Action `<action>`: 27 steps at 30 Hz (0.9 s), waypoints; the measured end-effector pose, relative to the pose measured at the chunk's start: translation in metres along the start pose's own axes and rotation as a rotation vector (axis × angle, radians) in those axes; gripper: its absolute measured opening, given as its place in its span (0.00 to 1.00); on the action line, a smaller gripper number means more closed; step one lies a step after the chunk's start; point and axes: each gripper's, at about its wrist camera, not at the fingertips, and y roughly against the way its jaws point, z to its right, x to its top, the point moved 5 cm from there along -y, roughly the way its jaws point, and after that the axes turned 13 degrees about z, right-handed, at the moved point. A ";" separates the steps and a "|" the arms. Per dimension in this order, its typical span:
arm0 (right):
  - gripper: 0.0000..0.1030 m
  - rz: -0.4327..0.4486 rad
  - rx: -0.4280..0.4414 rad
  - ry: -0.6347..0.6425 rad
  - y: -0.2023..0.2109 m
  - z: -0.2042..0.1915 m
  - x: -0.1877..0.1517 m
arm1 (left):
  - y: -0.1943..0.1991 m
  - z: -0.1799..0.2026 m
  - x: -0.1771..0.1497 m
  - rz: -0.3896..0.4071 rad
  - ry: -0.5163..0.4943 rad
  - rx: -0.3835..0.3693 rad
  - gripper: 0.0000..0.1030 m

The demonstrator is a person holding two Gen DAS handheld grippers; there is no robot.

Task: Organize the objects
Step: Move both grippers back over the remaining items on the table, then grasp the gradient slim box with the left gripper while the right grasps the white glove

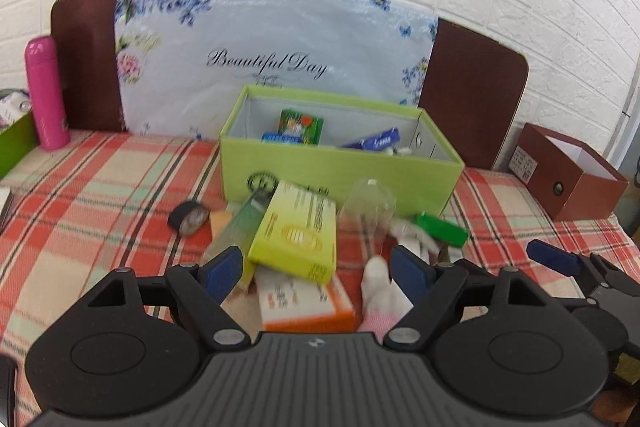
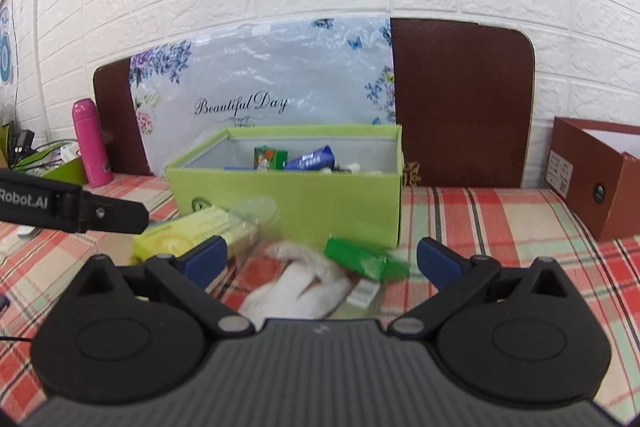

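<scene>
Both my grippers released, nothing grasped

Left gripper [image 1: 316,269] and right gripper [image 2: 320,259] hang spread over the loose pile: yellow-green carton [image 1: 298,233], white sock [image 2: 298,287], green packet [image 2: 362,259]. Lime-green cardboard box [image 1: 340,173], frame centre, holds few items; most sorting remains.

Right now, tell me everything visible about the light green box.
The light green box is an open-topped, lidless rectangular carton with a pale grey lining and a dark round emblem on its front. It stands upright on the plaid cloth, before the flowered bag. Inside lie a small green carton and a blue tube. Clutter crowds its front.
</scene>
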 end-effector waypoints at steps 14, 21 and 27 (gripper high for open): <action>1.00 -0.158 0.033 -0.004 0.017 -0.027 -0.060 | 0.008 -0.017 -0.046 -0.083 0.053 0.033 0.81; 1.00 -0.162 0.079 0.016 0.007 -0.046 -0.061 | 0.006 -0.034 -0.031 -0.031 0.050 0.070 0.81; 1.00 -0.162 0.091 0.022 0.005 -0.051 -0.061 | -0.016 -0.056 -0.014 0.007 0.046 0.123 0.81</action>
